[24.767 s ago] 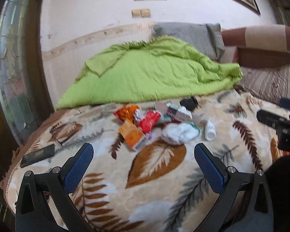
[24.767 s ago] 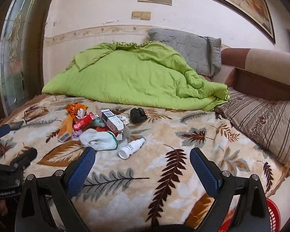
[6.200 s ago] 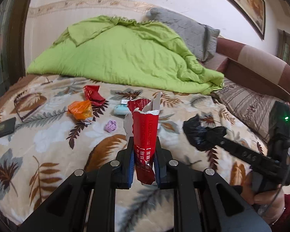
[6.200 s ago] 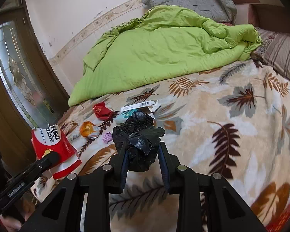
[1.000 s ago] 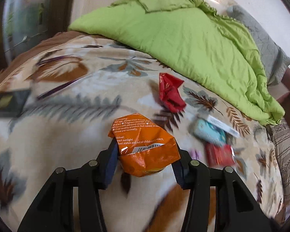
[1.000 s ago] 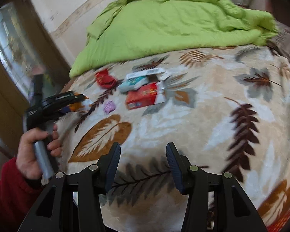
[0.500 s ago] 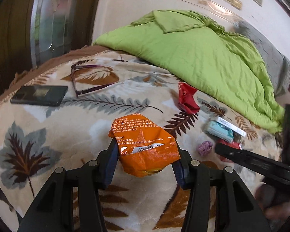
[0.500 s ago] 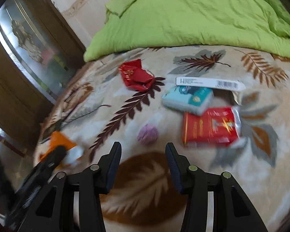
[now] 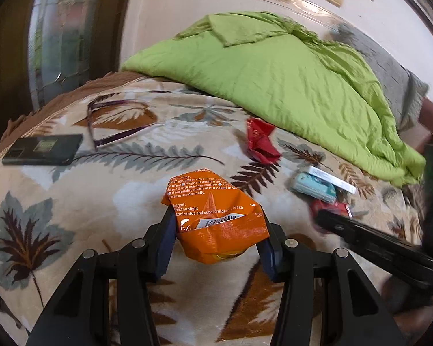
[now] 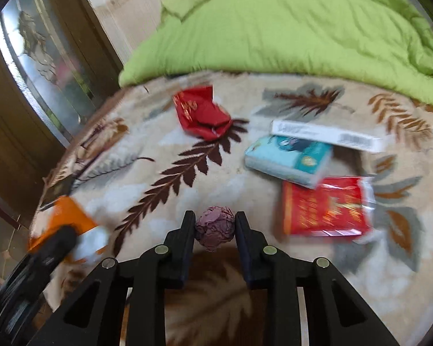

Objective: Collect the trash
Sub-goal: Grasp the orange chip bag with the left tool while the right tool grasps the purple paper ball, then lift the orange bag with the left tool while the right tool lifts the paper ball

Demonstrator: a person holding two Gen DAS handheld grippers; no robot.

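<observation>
Orange packet (image 9: 216, 222) | "out of children's reach" | left gripper (image 9: 218, 242) clamped

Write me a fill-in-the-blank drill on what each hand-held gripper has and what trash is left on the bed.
1. The left hand-held gripper is shut on an ____ packet.
2. The right hand-held gripper closes around a crumpled ____ ball.
3. The teal box lies between the white strip and the ____ pack.

Missing words: orange; purple; red

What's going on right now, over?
Left gripper shut on orange packet. Right gripper closing around purple paper ball. Nothing blocking.
</observation>
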